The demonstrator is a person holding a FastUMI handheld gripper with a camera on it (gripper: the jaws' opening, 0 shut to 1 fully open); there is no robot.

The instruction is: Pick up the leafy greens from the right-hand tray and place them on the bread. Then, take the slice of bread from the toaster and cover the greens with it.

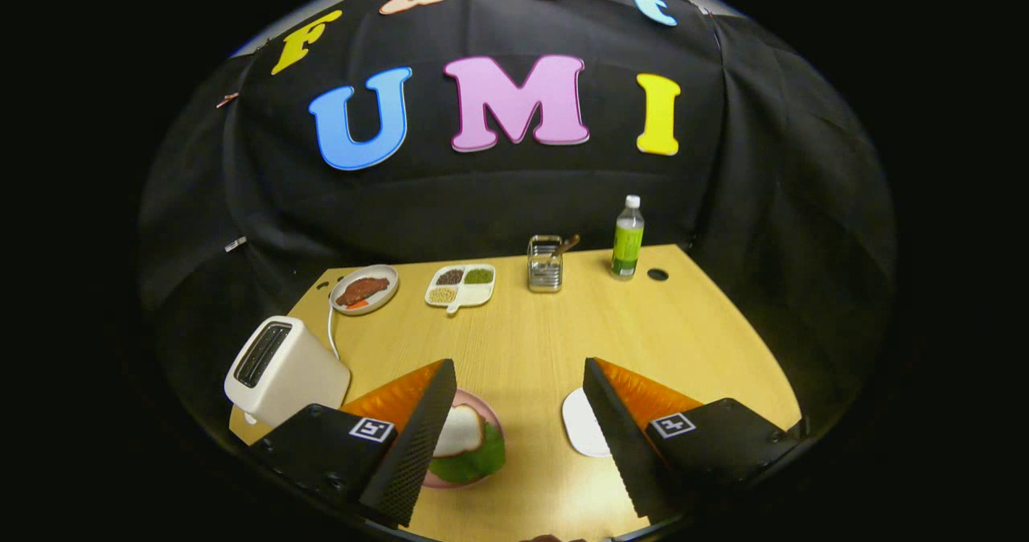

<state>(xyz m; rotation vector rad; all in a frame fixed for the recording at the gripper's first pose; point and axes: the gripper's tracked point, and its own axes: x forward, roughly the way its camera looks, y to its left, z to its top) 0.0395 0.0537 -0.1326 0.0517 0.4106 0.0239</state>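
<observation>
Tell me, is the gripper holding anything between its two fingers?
No. The gripper is open, with bare wooden table showing between its fingers, and the pink plate with bread and green leaf lies beside one finger.

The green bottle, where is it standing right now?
In the gripper view the green bottle stands upright at the table's far edge, well beyond the open gripper, right of the metal utensil holder and beside a small round hole.

A white bread slice point(460, 431) lies atop the green leafy greens point(474, 463) on a pink plate point(492, 415); the white toaster point(285, 371) stands nearby.
</observation>
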